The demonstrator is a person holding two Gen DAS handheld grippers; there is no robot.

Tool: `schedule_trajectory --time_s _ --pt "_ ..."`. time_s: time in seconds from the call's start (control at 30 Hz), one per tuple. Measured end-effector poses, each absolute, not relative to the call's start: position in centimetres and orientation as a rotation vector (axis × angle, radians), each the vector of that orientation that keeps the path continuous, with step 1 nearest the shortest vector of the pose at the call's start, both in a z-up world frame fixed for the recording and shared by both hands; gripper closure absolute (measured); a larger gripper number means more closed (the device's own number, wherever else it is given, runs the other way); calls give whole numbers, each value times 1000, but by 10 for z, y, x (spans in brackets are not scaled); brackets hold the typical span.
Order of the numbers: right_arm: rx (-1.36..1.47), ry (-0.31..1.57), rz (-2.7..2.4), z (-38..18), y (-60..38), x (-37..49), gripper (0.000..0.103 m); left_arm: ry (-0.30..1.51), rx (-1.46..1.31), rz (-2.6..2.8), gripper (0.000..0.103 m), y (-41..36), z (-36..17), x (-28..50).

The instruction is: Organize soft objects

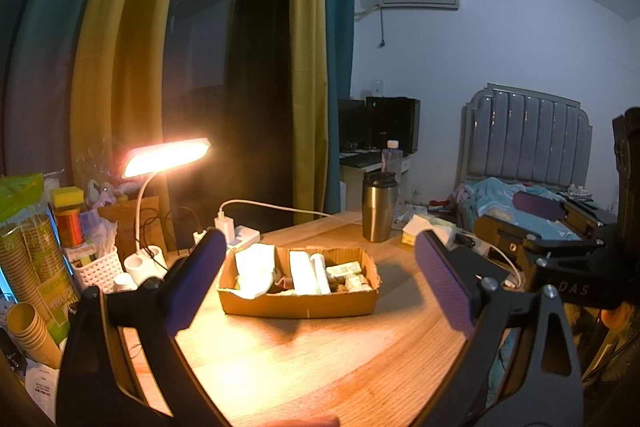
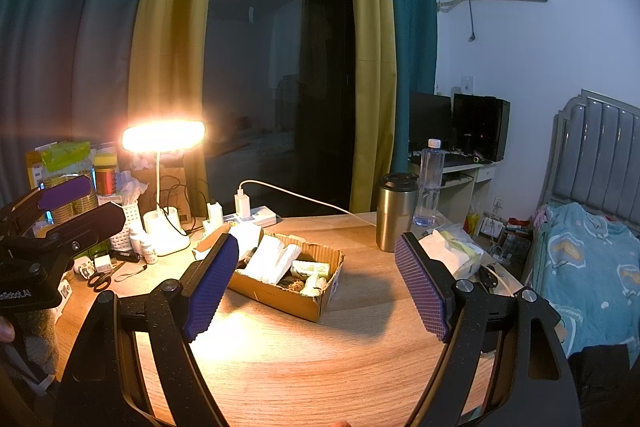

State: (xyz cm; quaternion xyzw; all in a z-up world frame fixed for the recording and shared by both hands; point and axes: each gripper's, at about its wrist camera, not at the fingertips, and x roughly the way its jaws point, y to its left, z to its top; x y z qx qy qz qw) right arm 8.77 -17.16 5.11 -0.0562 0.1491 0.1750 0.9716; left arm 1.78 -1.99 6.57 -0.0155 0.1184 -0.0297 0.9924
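From the left wrist the left gripper [image 1: 316, 279] hangs wide and empty over the cardboard box [image 1: 298, 301] of soft packets mid-table – from the right wrist the right gripper [image 2: 316, 281] likewise gapes, so sorting looks nearly done, the tissue pack [image 2: 452, 251] beside the box likely next.

One cardboard box [image 1: 298, 303] stood on one wooden table [image 1: 320, 359]. The box had two compartments: the left held one crumpled white cloth [image 1: 254, 269], the right held two upright white rolls [image 1: 308, 271] and at least two small green-and-white packets [image 1: 346, 271]; further contents could not be counted. Two grippers were present: the left gripper [image 1: 320, 279] and the right gripper [image 2: 316, 283], each with two purple-padded fingers spread wide. One lit desk lamp [image 2: 164, 135], one steel tumbler [image 2: 396, 213], one clear water bottle [image 2: 430, 183], one pair of scissors [image 2: 100, 281] and one white lattice basket [image 1: 98, 269] were counted. Two stacks of paper cups [image 1: 32, 267] stood at the left.
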Motion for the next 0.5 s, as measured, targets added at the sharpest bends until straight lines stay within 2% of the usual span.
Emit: schedule_trajectory --time_s 0.5 --pt "-113 304 352 51 -172 88 20 238 -31 -66 7 -20 65 19"
